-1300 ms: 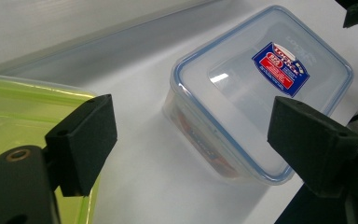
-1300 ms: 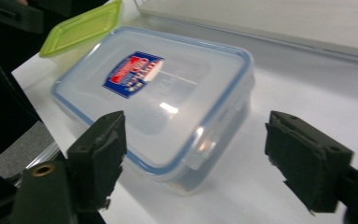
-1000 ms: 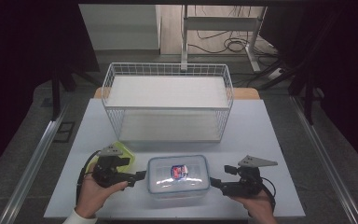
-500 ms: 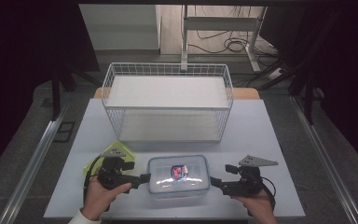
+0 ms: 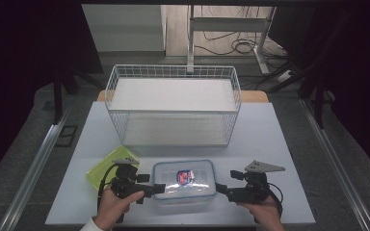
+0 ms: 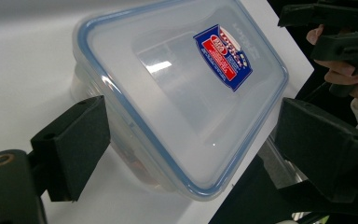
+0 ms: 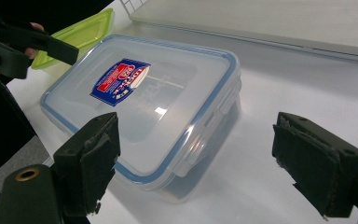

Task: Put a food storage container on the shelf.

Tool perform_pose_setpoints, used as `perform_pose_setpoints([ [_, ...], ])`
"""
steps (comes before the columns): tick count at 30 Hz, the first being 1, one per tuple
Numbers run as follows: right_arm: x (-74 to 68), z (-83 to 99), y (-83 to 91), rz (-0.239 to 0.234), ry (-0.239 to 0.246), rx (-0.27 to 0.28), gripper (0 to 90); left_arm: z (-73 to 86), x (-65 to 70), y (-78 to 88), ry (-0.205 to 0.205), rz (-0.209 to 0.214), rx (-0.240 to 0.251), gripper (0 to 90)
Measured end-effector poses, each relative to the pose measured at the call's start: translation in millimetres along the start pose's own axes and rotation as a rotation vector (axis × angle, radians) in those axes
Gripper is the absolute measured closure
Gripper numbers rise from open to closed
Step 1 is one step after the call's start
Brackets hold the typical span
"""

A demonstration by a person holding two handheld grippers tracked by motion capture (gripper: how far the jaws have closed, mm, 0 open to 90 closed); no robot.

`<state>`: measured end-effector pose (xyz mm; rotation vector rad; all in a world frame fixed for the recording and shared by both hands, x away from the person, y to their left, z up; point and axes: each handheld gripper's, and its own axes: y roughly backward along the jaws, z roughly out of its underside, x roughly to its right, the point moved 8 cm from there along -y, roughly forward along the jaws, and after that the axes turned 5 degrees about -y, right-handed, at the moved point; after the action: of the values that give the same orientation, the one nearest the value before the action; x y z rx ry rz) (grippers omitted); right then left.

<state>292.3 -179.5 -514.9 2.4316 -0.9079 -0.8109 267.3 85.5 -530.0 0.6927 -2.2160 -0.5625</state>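
The room beyond the counter is mostly lost in darkness, and only a strip of floor with loose cables and a metal stand leg shows at the far side. The counter is a pale, plain sheet with a grey metal rail along each side. On its far half stands a big white wire basket, its inside bare as far as can be seen. At the near edge, in the middle, lies a clear plastic box with a blue-rimmed lid and a red and blue label, its lid on and a side latch showing in the right gripper view; whether anything is in the box is hard to tell through the cloudy plastic. Just left of it lies a yellow-green lid, partly covered by the left gripper. That gripper reaches in from the left with its jaws wide apart, astride the left end of the box, not touching it. The right gripper comes in from the right, its jaws also spread wide and closed on nothing, just short of the right end of the box. The person's hands are cut off at the bottom edge.
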Motion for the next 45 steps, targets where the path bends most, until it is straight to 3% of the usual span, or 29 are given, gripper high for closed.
perform_pose_setpoints([
  [4,-0.1,0.3,0.3,0.001,0.002,0.001,15.4,3.4,-5.0,-6.5,0.047,0.012,-0.015,9.1],
  [7,0.7,0.4,0.1,0.003,0.002,0.002,15.4,5.2,-7.9,-9.4,0.044,-0.002,-0.026,9.1],
  [8,1.4,0.7,-0.3,0.004,0.002,0.002,15.4,6.9,-7.8,-12.5,0.06,0.015,-0.032,9.0],
  [10,1.6,1.0,-1.0,0.005,0.0,0.002,15.5,8.8,-8.7,-16.5,0.068,0.009,-0.043,8.8],
  [18,1.0,1.6,-2.5,0.005,0.006,0.0,15.6,12.0,-10.9,-24.0,0.086,0.021,-0.059,8.9],
  [24,1.8,2.4,-4.0,0.008,0.002,-0.006,15.7,14.3,-12.9,-31.2,0.082,0.002,-0.081,9.1],
  [30,1.2,1.8,-11.2,-0.002,0.004,-0.03,16.2,12.1,-14.3,-28.6,0.086,-0.002,-0.059,11.8],
  [37,6.7,-0.9,-34.5,-0.053,-0.057,-0.106,16.1,10.9,-15.1,-25.3,0.083,-0.006,-0.042,17.2],
  [45,11.6,-0.2,-47.5,-0.104,-0.134,-0.16,16.0,10.7,-14.9,-23.8,0.081,-0.011,-0.039,19.3],
])
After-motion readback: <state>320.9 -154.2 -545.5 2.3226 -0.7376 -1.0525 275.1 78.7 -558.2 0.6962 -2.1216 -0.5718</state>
